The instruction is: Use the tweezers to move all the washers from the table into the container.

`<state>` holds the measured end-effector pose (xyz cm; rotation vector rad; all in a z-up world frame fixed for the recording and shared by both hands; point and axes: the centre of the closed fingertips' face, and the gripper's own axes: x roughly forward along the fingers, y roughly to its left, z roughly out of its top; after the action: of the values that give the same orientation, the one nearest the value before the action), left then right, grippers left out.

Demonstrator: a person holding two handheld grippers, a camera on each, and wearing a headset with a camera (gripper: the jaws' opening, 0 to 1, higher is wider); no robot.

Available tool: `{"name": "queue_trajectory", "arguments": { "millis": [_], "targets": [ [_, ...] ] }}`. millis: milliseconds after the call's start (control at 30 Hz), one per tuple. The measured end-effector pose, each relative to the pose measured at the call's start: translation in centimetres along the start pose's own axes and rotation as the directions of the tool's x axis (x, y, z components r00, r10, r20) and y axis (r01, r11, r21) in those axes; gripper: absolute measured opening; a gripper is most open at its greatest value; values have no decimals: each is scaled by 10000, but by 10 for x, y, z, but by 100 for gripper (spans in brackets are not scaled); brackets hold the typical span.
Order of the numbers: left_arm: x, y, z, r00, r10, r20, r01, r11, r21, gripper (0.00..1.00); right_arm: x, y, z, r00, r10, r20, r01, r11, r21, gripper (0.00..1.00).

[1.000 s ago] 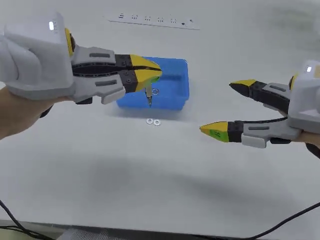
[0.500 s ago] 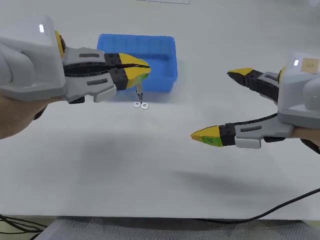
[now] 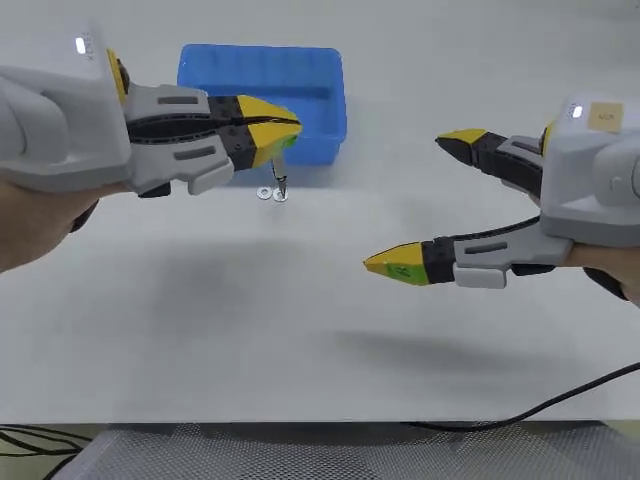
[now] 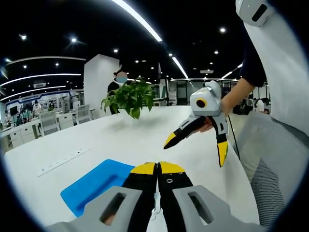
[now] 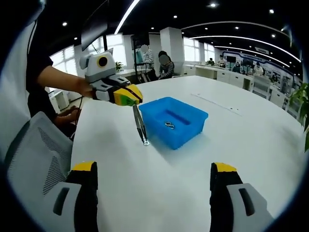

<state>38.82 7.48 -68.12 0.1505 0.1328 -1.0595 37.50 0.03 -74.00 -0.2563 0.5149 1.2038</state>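
Note:
Two small metal washers lie on the white table just in front of the blue container. My left gripper is shut on thin tweezers, which hang down with their tip right at the washers. From the right gripper view, the tweezers slant down from the left gripper beside the container, which holds one washer. My right gripper hovers open and holding nothing to the right, well away from the container. My left jaws are pressed together.
A power strip lies on the table beyond the container, and a potted plant stands farther back. A black cable crosses the table's front right edge. People and desks fill the background.
The tweezers' tip has come from over the container's front wall down to the two washers on the table. The right gripper stays open and has drifted slightly left.

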Motion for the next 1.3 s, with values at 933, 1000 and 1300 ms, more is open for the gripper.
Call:
{"name": "queue_trajectory", "arguments": {
  "millis": [933,1000,1300],
  "targets": [
    [-3,-6,-12,9917,-769,-1027,736,9967,-355,4,47,34,14,9838,1782,174,-1782,9840,-32,72],
    [1,-11,-9,9904,-840,-1097,814,9963,-277,4,53,35,19,9812,1921,195,-1919,9813,-116,68],
    [1,-18,-9,9809,-1351,-1397,1340,9908,-172,4,89,47,29,9532,3024,54,-3014,9512,-654,41]
  ]
}}
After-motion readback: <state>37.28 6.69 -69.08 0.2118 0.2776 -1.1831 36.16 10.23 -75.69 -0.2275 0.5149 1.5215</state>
